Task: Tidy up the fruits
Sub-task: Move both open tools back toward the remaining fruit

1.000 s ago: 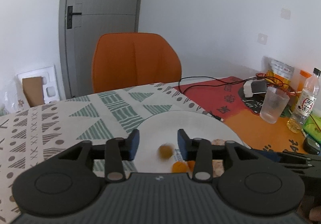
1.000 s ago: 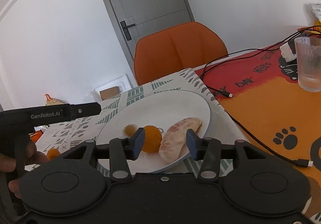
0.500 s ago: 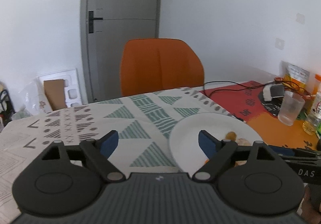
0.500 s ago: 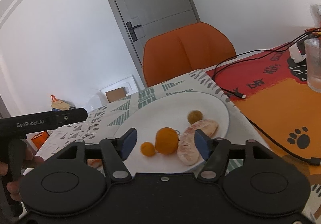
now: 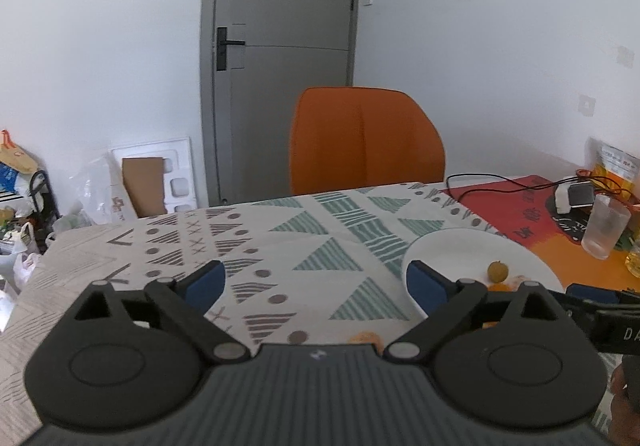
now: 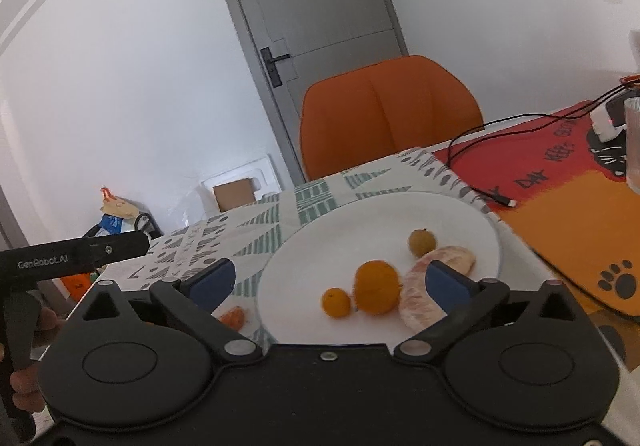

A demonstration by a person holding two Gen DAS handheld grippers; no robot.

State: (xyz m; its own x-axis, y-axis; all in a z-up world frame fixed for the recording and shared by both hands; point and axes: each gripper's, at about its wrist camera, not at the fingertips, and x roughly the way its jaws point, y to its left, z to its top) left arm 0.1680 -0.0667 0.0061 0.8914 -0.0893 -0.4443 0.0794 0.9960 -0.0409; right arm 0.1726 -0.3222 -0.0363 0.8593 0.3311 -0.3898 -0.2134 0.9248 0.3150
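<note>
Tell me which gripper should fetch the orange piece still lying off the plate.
Left, probably. The left gripper is open, with the orange piece just below its fingers. The right gripper is open over the plate.

The left hand-held gripper [image 5: 316, 284] is held level above the tabletop [image 5: 304, 246], its two blue-padded fingers [image 5: 206, 282] spread wide with nothing between them. The right hand-held gripper [image 6: 330, 286] is likewise spread wide and holds nothing, tilted a little and raised above the tabletop. In the right wrist view the person's left hand [image 6: 30, 358] shows at the far left edge, wrapped around the black handle of its gripper.
</note>
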